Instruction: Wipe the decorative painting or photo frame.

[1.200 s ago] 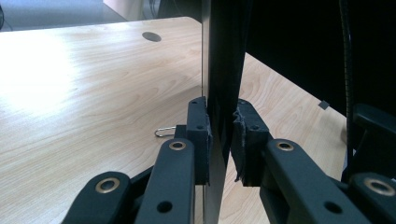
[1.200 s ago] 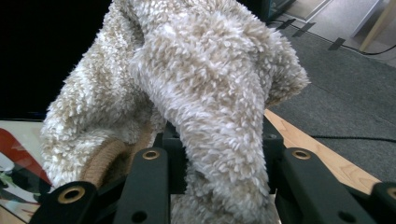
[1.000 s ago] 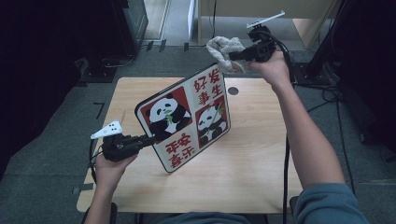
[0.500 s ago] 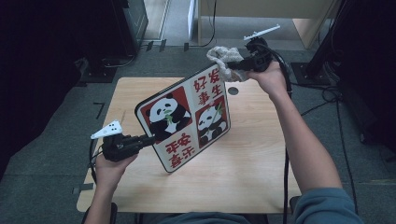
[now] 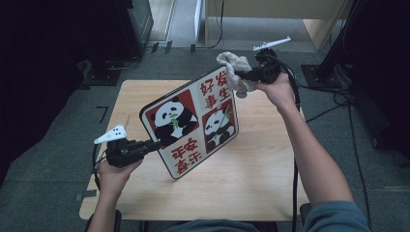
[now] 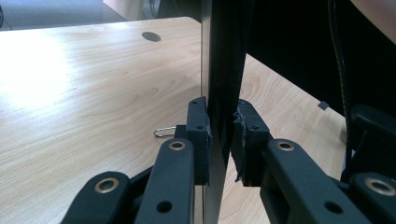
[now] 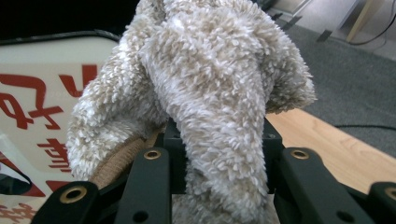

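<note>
Left gripper point(image 5: 145, 146): jaws pinching the lower-left edge of the square panda-print board with red characters point(image 5: 193, 126), held tilted above the light wooden bench point(image 5: 270, 159). Right gripper point(image 5: 246, 76): jaws clamped on a fluffy beige cloth point(image 7: 205, 93) at the board's top corner; it looks to be touching the board, hard to confirm.

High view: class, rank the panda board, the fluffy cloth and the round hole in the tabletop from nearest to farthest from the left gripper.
1. Panda board: clamped at its left edge by the left gripper.
2. Round hole: far right of tabletop, beside the board's top corner.
3. Fluffy cloth: just beyond, in the right gripper.
</note>
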Motion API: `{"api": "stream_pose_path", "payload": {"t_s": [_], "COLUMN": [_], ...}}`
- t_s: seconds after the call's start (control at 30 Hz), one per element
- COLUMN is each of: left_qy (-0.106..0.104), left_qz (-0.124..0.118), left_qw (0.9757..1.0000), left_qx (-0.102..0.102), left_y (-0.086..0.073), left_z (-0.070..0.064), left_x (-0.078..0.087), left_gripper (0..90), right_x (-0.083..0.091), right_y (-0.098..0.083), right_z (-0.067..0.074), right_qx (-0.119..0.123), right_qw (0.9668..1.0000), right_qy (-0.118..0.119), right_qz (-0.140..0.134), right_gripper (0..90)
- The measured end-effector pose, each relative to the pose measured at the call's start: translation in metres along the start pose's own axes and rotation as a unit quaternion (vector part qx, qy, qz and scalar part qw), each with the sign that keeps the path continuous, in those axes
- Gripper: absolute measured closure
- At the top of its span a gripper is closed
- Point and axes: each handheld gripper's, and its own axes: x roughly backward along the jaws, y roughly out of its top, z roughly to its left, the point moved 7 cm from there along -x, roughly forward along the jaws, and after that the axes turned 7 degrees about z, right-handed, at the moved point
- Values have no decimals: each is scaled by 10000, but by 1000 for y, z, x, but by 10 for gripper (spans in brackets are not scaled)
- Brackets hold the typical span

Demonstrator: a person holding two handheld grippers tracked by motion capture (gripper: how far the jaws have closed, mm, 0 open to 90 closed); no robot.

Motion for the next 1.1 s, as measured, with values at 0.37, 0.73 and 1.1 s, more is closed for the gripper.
{"api": "stream_pose_path", "payload": {"t_s": [0.37,0.73,1.1], "left_qy": [-22,-18,-23], "left_qz": [8,0,-4], "left_qw": [10000,10000,10000], "left_qx": [-7,-3,-1], "left_y": [0,0,0], "left_z": [0,-1,-1], "left_x": [0,-1,-1], "left_gripper": [786,786,786], "right_x": [-7,-13,-18], "right_y": [-14,-29,-39], "right_z": [0,-2,-4], "right_qx": [-84,-133,-164], "right_qw": [9999,9999,9999], "right_qy": [-58,-59,-22], "right_qz": [-130,-40,-33], "right_gripper": [674,675,674]}}
